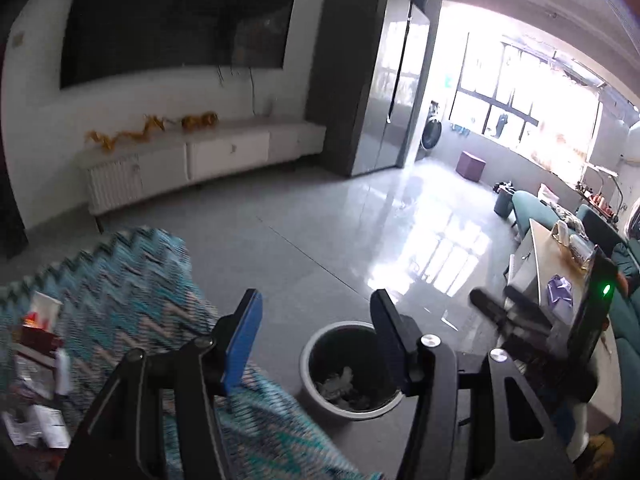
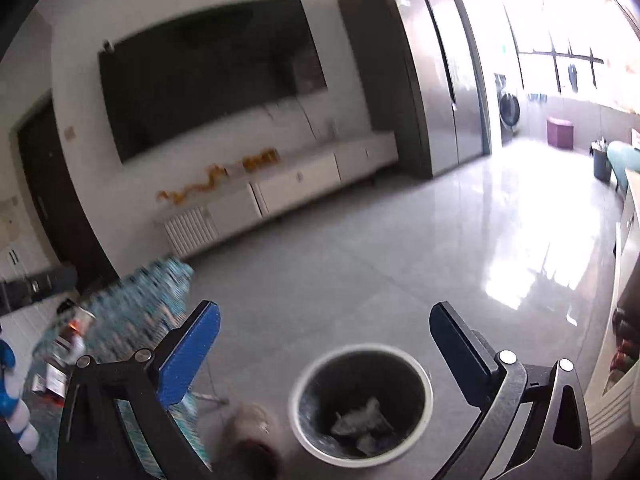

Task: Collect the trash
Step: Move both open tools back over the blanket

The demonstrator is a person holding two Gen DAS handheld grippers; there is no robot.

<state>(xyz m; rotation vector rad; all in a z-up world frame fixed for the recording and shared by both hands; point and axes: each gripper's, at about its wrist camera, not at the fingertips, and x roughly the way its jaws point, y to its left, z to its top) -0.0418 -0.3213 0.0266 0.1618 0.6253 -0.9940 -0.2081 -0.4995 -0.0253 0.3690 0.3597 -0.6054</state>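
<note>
A round trash bin (image 1: 352, 372) with a white rim and dark inside stands on the grey floor, with crumpled paper (image 1: 340, 384) in it. My left gripper (image 1: 316, 336) is open and empty above it. The right wrist view shows the same bin (image 2: 360, 400) with crumpled paper (image 2: 360, 420) inside. My right gripper (image 2: 324, 348) is open and empty above it. A blurred pale and brown object (image 2: 254, 432) is in the air or on the floor just left of the bin. A crumpled purple piece (image 1: 560, 288) lies on the table at the right.
A zigzag teal rug (image 1: 132, 280) lies at the left with boxes and papers (image 1: 40, 360) on it. A low white TV cabinet (image 1: 200, 156) and a wall TV stand at the back. A fridge (image 1: 372, 100), a sofa (image 1: 536, 208) and a table (image 1: 552, 264) are at the right.
</note>
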